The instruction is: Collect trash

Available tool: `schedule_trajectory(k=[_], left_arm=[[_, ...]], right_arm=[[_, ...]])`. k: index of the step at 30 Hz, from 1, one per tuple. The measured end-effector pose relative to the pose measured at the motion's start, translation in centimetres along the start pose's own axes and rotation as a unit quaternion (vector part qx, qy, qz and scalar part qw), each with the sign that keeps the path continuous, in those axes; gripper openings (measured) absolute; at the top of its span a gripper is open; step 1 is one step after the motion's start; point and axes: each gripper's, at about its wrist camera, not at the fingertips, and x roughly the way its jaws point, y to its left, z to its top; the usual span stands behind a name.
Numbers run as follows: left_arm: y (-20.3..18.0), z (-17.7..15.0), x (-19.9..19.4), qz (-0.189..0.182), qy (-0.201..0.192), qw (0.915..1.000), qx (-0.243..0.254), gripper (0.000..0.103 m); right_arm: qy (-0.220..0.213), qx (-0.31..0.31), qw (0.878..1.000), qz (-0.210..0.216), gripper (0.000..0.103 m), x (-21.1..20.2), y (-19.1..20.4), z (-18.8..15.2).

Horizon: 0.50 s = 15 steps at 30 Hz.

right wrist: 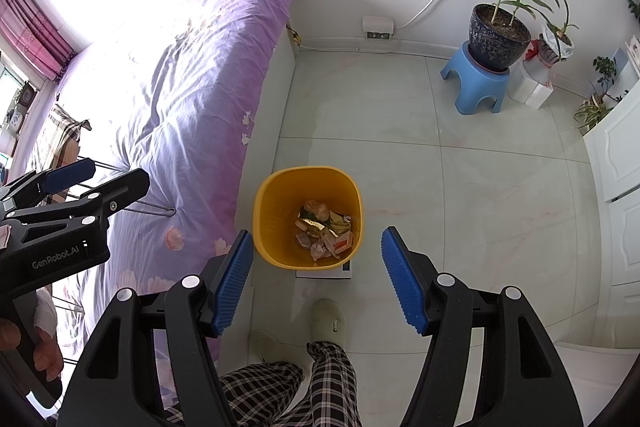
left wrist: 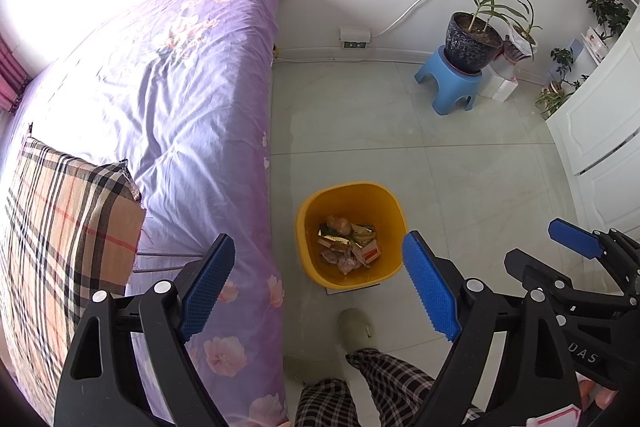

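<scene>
Blue ribbed pads line both claws, and both stand apart with nothing between them: the left gripper hangs over the edge of the bed, its left finger above the purple floral sheet and its right finger beside the bin, while the right gripper points steeply down at the floor just near of the same bin. Between the two, on the pale tiled floor, stands the yellow trash bin, close against the side of the bed, with a flat card or tile poking out from under its near edge. Inside lie crumpled wrappers, bits of packaging and what may be fruit peel, though the fisheye view is too small to name each piece. Near of the bin are the person's slippers and checked trouser legs. No loose litter shows on the visible floor or bed, so the collecting seems either finished or paused with both claws empty; which of the two cannot be settled here. If more remains, the next move calls for finding a piece outside these views. If the bin itself is to be carried off, one claw must drop to its rim and close there. A plaid pillow lies far left; a potted plant on a blue stool stands far right.
</scene>
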Motion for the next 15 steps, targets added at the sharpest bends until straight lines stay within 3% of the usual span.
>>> schedule_trajectory(k=[3,8,10,15], left_arm=[[0.16,0.15,0.06,0.004,-0.002,1.0,0.002,0.085],[0.15,0.23,0.04,0.007,-0.007,0.9999,0.007,0.073],[0.18,0.35,0.08,0.005,-0.006,0.9999,0.007,0.073],[0.37,0.51,-0.11,0.008,-0.009,0.9999,-0.005,0.095]], right_arm=[[0.0,0.0,1.0,0.0,0.068,-0.01,0.0,0.0],[0.001,0.0,1.0,0.0,0.068,-0.02,0.0,0.01],[0.0,0.0,1.0,0.0,0.068,-0.02,0.01,-0.01],[0.001,0.001,1.0,0.0,0.068,-0.04,0.01,0.0]])
